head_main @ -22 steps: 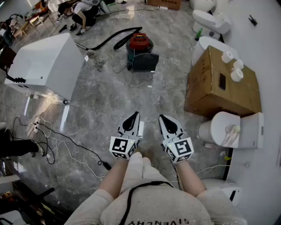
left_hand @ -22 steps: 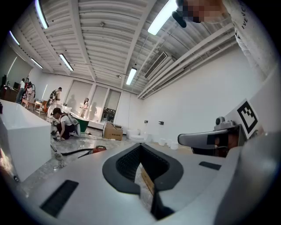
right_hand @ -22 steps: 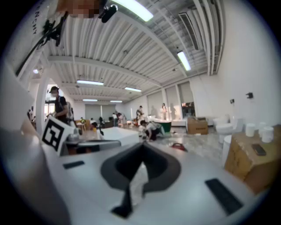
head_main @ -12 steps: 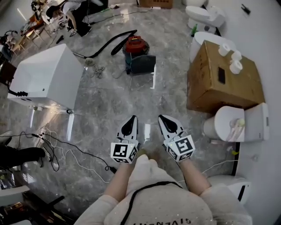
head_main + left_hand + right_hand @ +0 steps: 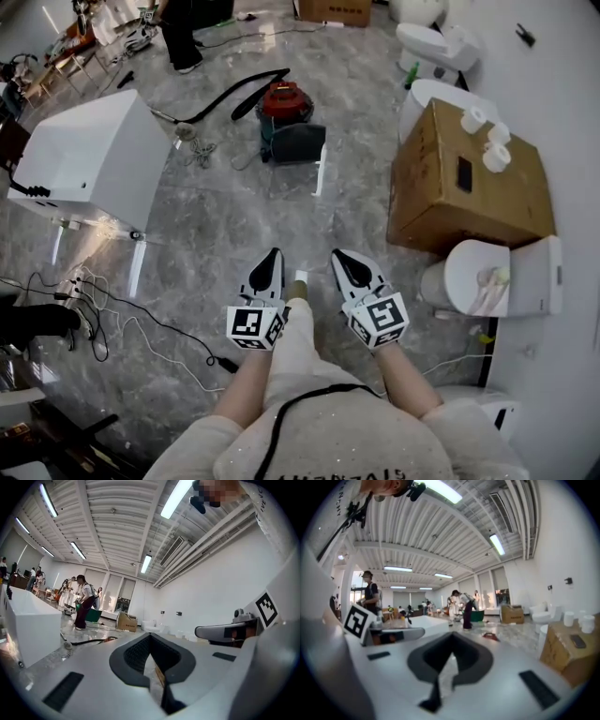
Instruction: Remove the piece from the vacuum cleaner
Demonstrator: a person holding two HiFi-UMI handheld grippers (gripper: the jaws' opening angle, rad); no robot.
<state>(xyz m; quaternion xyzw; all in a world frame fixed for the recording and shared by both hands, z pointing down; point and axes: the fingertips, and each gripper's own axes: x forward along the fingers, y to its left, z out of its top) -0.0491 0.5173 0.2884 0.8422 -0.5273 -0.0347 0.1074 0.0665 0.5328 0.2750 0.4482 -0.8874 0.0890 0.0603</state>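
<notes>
The vacuum cleaner point(image 5: 284, 101) has a red top and a dark boxy piece point(image 5: 298, 145) at its front. It stands on the grey marble floor well ahead of me, and its black hose point(image 5: 230, 94) curves off to the left. Both grippers hang low in front of my body, side by side, far short of the vacuum. My left gripper point(image 5: 272, 255) is shut and holds nothing. My right gripper point(image 5: 339, 255) is also shut and empty. The vacuum shows small and distant in the left gripper view point(image 5: 110, 639) and the right gripper view point(image 5: 490, 635).
A large white cabinet point(image 5: 94, 155) lies to the left, with cables point(image 5: 112, 314) trailing on the floor near it. A cardboard box point(image 5: 469, 183) topped with paper rolls and several toilets point(image 5: 478, 277) line the right wall. A person point(image 5: 183, 28) stands beyond the hose.
The vacuum and the boxes have shifted a little in the head view as I move. The person at the far left has risen from a crouch. Both grippers stay shut, side by side.
</notes>
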